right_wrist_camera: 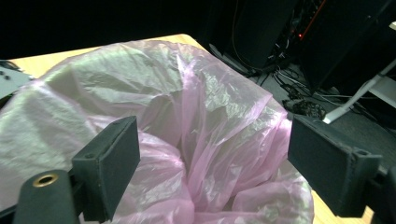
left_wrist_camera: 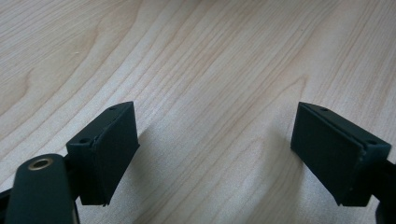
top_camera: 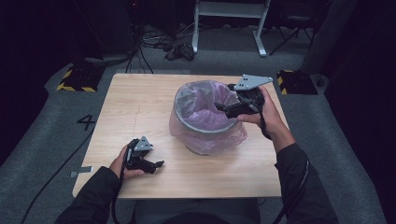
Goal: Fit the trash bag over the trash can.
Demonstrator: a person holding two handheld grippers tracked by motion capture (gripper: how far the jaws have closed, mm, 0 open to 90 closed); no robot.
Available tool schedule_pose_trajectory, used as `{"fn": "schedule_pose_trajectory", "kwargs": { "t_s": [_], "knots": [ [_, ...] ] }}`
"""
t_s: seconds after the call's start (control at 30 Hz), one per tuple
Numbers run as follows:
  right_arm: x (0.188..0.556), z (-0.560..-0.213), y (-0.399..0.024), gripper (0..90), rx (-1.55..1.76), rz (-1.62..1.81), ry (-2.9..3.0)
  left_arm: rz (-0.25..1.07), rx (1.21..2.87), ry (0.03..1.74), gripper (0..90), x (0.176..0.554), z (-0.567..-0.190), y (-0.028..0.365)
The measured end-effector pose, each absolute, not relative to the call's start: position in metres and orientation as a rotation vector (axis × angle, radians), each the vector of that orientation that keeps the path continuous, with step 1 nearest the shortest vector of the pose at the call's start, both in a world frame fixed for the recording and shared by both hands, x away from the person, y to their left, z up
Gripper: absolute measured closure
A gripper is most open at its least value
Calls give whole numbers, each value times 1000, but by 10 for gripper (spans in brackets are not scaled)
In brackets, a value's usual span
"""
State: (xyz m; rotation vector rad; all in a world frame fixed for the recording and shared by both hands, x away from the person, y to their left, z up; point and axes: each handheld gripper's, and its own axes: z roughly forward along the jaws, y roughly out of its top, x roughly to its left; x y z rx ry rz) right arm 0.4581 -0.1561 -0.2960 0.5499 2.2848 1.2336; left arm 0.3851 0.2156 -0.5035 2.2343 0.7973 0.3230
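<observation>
- Right, the bin [top_camera: 205,119] sits mid-tabletop [top_camera: 140,102], its pink bag [top_camera: 210,114] draped over the rim and down the sides.
- Right claw [top_camera: 223,108] hovers at the bin's right rim, over the mouth, jaws wide, nothing pinched; from its own camera the crumpled bag [right_wrist_camera: 196,130] lies between and beyond them.
- Left claw [top_camera: 156,164] rests low at the near-left of the tabletop [left_wrist_camera: 210,70], well apart from the bin, jaws wide, only bare wood between.

- Bag [top_camera: 219,135]: translucent pink-purple plastic, glossy and creased.
- Bin [top_camera: 205,125]: grey rim under the bag.
- Desk [top_camera: 140,107]: pale wood with wavy grain.
- Tongs: left [left_wrist_camera: 215,158] and right [right_wrist_camera: 212,172] matte black.
- Floor [top_camera: 42,140]: grey carpet, with yellow-and-black striped blocks [top_camera: 74,80] at upper left.
</observation>
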Motion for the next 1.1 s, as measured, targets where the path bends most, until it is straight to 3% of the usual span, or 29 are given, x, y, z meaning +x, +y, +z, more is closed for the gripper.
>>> {"fn": "schedule_pose_trajectory", "kwargs": {
  "t_s": [1.1],
  "knots": [
    [421, -294, -193, 169, 508, 1184, 2297, 322, 2235, 798, 147, 385, -503, 216]
  ]
}}
